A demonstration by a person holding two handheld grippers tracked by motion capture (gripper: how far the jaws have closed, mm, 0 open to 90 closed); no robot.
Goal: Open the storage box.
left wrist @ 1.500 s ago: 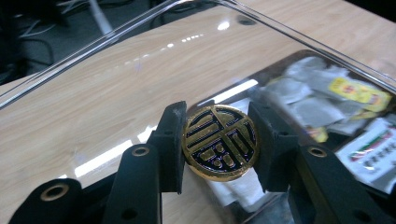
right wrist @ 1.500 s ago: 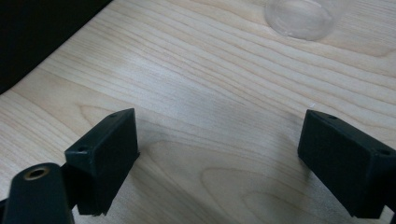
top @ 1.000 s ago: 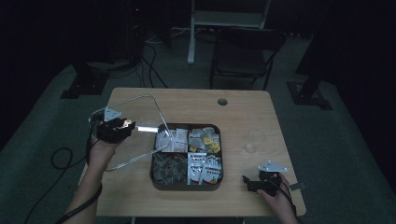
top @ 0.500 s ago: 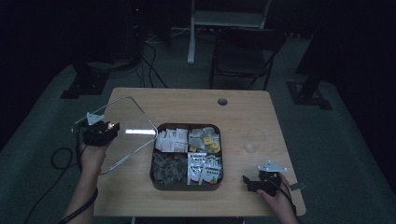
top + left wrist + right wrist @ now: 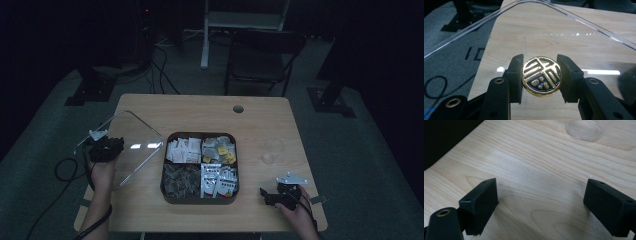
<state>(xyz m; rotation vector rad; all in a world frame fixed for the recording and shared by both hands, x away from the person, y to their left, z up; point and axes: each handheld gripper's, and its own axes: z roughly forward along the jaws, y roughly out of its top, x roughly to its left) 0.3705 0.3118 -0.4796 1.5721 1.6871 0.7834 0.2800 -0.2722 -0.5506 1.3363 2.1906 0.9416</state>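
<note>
Centrally, a gold knob (image 5: 541,75), round and embossed with dark-lined ornament, is sitting clamped between the two black jaws of the left gripper (image 5: 541,76); in the left gripper view its bottom edge is running behind the jaw bases. The knob belongs to a clear lid (image 5: 131,145), which the left gripper (image 5: 106,148) is holding tilted over the left edge of the wooden table (image 5: 210,110), partly past it. From the high view the knob itself is lying under the gripper body and cannot be made out; the lid is showing there as a faint rounded outline with a bright glint. The left gripper view is giving the lid's curved rim (image 5: 579,20) and the table grain seen through it.

Just right of the lid, a dark four-compartment tray (image 5: 200,199) is holding packets; their print is too small and dim to read.

A clear glass (image 5: 270,150) is standing right of the tray, barely visible from above; the right gripper view is cutting off the glass (image 5: 584,130) at its top edge.

Near the table's front right corner, the right gripper (image 5: 270,196) is resting with jaws wide apart, and nothing is lying between them (image 5: 541,207).
</note>
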